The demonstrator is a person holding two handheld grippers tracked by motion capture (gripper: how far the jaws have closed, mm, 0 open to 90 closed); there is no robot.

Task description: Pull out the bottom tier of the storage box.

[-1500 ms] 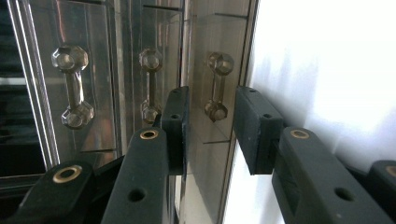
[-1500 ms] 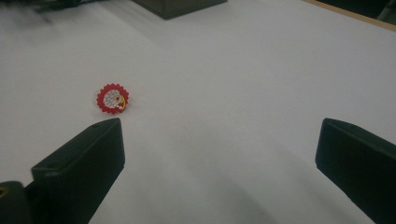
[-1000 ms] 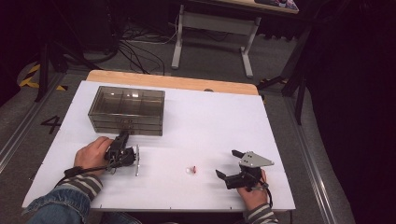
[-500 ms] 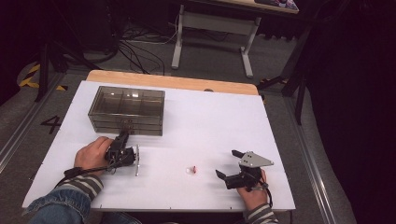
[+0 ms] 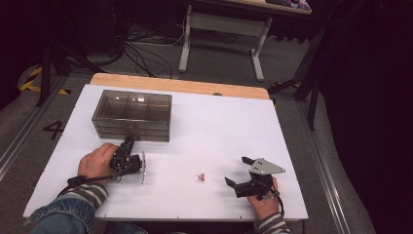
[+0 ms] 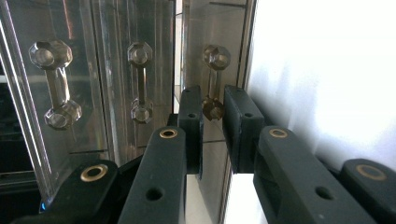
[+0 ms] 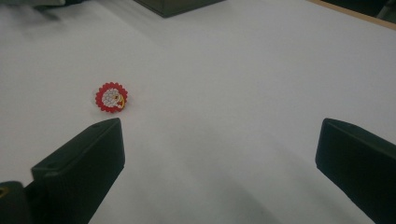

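Left tongs [image 6: 212, 119] clamp the clear drawer's brass-tinted dumbbell handle [image 6: 214, 81], ready for pulling; right tongs [image 7: 219, 158] gape apart.

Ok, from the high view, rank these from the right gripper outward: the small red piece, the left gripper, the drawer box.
1. Small red piece: on the white table just left of the right gripper, clearly nearest.
2. Left gripper: across the table on the left side, its fingers at the drawer box's front.
3. Drawer box: far left corner area, behind the left gripper, farthest.
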